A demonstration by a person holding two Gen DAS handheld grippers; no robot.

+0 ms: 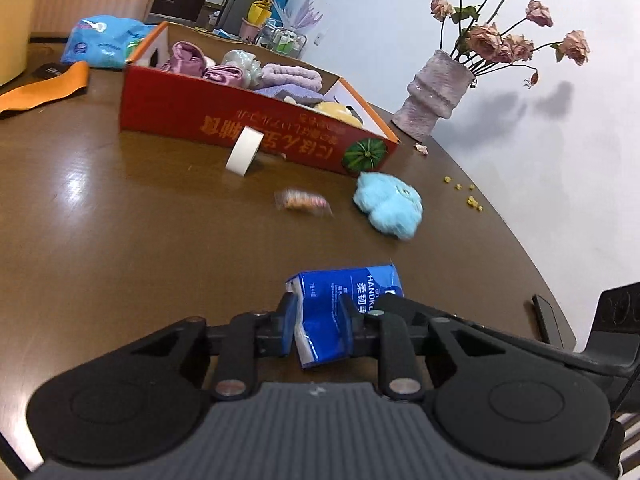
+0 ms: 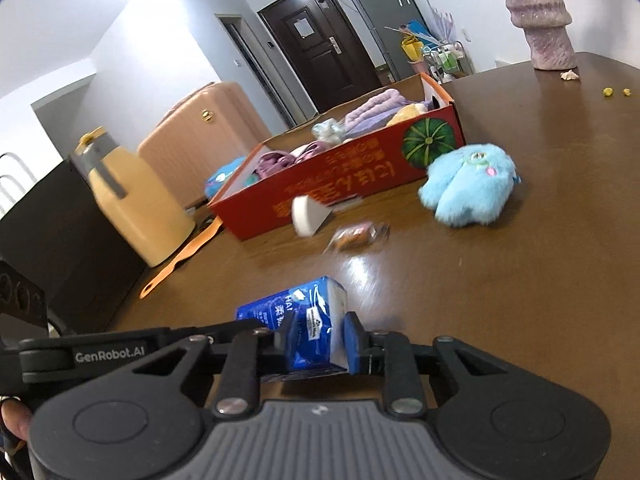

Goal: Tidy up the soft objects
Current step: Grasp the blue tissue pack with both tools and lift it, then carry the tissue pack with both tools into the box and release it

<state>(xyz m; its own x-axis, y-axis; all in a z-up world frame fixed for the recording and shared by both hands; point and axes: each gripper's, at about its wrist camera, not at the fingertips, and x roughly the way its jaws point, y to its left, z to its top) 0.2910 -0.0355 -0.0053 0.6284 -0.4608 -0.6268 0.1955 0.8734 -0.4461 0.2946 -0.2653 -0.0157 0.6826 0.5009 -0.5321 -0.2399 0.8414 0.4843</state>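
You held one blue tissue pack (image 1: 344, 312) low over the desk (image 1: 120, 240), both grippers (image 1: 320, 314) (image 2: 316, 340) clamped on opposite ends, seemingly bound for the red box (image 1: 240, 124) at eleven o'clock.

Pink vase of dried roses (image 1: 436, 92), white tape roll (image 1: 244, 151), orange strap (image 1: 44, 88), yellow jug (image 2: 136, 208), pink suitcase (image 2: 200, 136)

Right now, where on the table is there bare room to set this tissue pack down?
Bare wood lies between the tissue pack and the tape roll, stretching toward the orange strap. More lies right of the blue plush toy. It is crowded along the red box front, where the tape roll, small wrapped snack and plush sit together.
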